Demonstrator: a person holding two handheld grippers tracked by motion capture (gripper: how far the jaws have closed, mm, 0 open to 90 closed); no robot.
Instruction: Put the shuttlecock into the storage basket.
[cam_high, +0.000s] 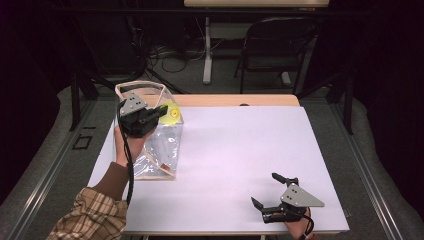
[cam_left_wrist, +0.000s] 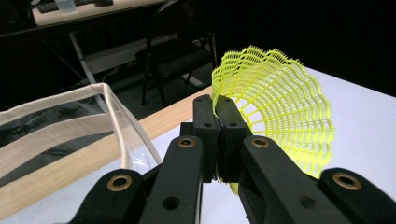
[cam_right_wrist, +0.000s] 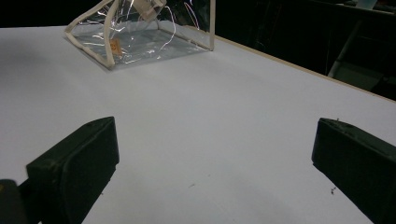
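Note:
A yellow plastic shuttlecock (cam_left_wrist: 280, 107) is pinched by the rim of its netted skirt in my left gripper (cam_left_wrist: 218, 114), which is shut on it. From above, that gripper (cam_high: 161, 110) hovers over the top of a clear plastic bag (cam_high: 160, 150) with cream trim, and the shuttlecock (cam_high: 172, 113) shows at its tip. The bag's open rim (cam_left_wrist: 105, 93) lies just left of the jaws. My right gripper (cam_high: 272, 190) rests at the table's near right with its jaws wide apart and nothing between them; the bag (cam_right_wrist: 140, 35) lies far off in its view.
White sheet (cam_high: 240, 160) covers the table, with a wooden strip (cam_high: 235, 100) along the far edge. A black chair (cam_high: 275, 45) and a table leg (cam_high: 207, 50) stand behind the table. A plaid sleeve (cam_high: 95, 215) enters at the lower left.

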